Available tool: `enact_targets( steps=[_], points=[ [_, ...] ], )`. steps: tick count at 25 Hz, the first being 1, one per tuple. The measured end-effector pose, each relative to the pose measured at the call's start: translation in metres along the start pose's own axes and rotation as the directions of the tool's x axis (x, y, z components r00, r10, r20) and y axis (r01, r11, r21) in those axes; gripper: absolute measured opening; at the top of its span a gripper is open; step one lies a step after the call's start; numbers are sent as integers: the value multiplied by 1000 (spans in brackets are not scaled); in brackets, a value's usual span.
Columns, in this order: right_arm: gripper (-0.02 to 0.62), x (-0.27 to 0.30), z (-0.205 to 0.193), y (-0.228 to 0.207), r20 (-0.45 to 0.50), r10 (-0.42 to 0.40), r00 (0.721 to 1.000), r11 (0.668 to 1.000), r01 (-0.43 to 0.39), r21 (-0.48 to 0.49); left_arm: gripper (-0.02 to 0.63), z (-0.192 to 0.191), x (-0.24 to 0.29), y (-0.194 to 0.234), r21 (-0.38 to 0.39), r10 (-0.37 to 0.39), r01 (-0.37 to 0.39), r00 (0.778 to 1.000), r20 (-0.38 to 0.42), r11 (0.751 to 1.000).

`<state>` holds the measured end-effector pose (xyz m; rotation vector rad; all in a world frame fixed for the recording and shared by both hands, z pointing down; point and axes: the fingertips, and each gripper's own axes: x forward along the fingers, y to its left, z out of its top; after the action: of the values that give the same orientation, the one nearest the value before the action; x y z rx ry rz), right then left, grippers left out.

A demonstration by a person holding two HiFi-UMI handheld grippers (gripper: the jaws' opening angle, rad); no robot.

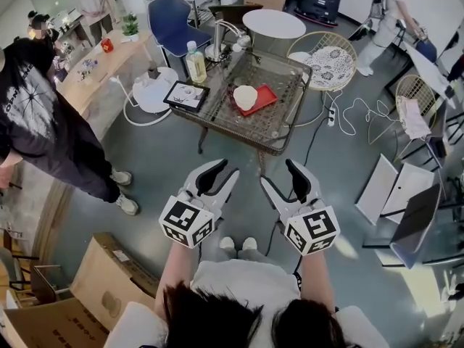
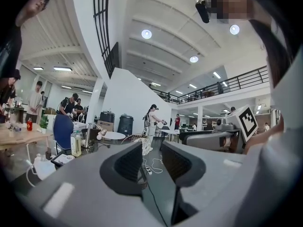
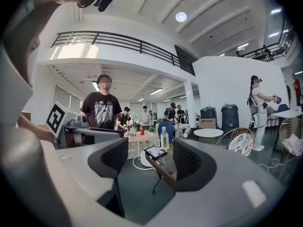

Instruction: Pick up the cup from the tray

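One glass-topped table (image 1: 279, 133) with a dark frame stands ahead of the person, on a grey floor (image 1: 167, 158). Two grippers are in view. The left gripper (image 1: 221, 171) and the right gripper (image 1: 276, 171) are held side by side before the body, near each other but not touching. On the table lies one red tray (image 1: 267, 98), set towards the middle of the top. One clear bottle (image 1: 195, 62) with a yellow-green cap stands upright near the table's far left corner. One pale cup (image 1: 245, 97) rests on the tray's left part, well apart from both grippers.

Pose: both forearms reach forward, and both grippers point about level towards the table. The left gripper's (image 2: 154, 162) jaws stand slightly apart and hold nothing. The right gripper's (image 3: 147, 161) jaws stand wider apart, likewise unloaded, with only the distant table seen between them.
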<state>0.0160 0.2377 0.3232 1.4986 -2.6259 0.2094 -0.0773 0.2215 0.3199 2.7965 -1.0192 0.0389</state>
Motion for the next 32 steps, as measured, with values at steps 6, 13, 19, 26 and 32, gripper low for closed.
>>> enact_targets(
  steps=[6, 13, 19, 26, 32],
  points=[
    [328, 2, -2, -8, -8, 30, 1000, 1000, -30, -9, 133, 0, 11, -3, 14, -2, 2, 1000, -23, 1000],
    [412, 3, -5, -24, -5, 99, 995, 995, -99, -3, 207, -5, 26, -2, 1, 21, -21, 999, -49, 1000],
    [446, 13, -5, -43, -19, 131, 991, 991, -131, -22, 258, -6, 46, 0, 18, 28, -27, 998, -56, 999],
    [448, 28, -15, -58, -24, 142, 990, 990, -142, -4, 270, -8, 64, 13, 29, 35, -33, 996, -77, 999],
    [448, 48, -10, -73, -6, 142, 990, 990, -142, -12, 270, -4, 79, 38, 31, 54, -53, 997, -54, 998]
  ],
)
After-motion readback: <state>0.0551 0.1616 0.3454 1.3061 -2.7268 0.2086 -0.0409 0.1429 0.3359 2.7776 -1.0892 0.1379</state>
